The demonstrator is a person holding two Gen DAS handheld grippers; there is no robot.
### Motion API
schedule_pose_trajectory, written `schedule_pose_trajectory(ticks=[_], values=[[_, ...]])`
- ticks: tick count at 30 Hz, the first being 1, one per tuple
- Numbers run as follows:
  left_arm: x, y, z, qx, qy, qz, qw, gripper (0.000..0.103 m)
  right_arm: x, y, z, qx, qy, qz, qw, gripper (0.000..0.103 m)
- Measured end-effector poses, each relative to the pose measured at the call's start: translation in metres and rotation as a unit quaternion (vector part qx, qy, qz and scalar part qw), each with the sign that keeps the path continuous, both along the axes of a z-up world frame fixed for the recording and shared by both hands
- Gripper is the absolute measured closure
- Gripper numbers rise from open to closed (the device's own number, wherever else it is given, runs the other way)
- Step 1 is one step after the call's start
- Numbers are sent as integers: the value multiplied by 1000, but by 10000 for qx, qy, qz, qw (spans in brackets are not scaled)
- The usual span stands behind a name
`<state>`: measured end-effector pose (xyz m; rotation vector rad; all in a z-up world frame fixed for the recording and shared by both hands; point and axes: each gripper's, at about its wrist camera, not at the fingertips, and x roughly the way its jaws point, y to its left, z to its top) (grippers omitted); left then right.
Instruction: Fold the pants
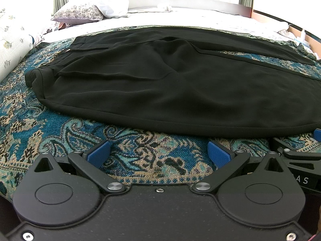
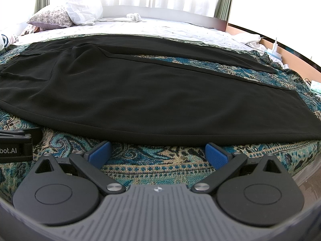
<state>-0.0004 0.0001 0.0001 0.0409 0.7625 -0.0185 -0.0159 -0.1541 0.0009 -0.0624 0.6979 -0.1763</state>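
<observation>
Black pants (image 1: 160,84) lie spread flat on a blue patterned blanket (image 1: 140,156), waistband to the left, legs stretching right. In the right wrist view the pants (image 2: 150,96) show both legs parted by a wedge of blanket. My left gripper (image 1: 158,154) is open just short of the near hem, nothing between its blue pads (image 1: 99,153). My right gripper (image 2: 158,154) is open too, close to the near leg's edge, and empty. The right gripper's body (image 1: 297,158) shows at the left wrist view's right edge. The left gripper's body (image 2: 18,142) shows at the right wrist view's left edge.
The blanket (image 2: 160,164) covers a bed with a white sheet (image 2: 160,28) behind the pants. Floral pillows (image 1: 80,12) and a white pillow (image 2: 84,10) sit at the far left. Curtains and a bright window lie beyond. The bed's right edge drops near a wooden floor (image 2: 301,60).
</observation>
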Motion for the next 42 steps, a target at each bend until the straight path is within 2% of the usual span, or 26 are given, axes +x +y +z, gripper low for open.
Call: schedule_pose_trajectory(ticks=[42], values=[[0, 0, 0, -8, 3, 7, 10000, 0, -2, -2, -1, 39, -77, 33, 10000, 0]])
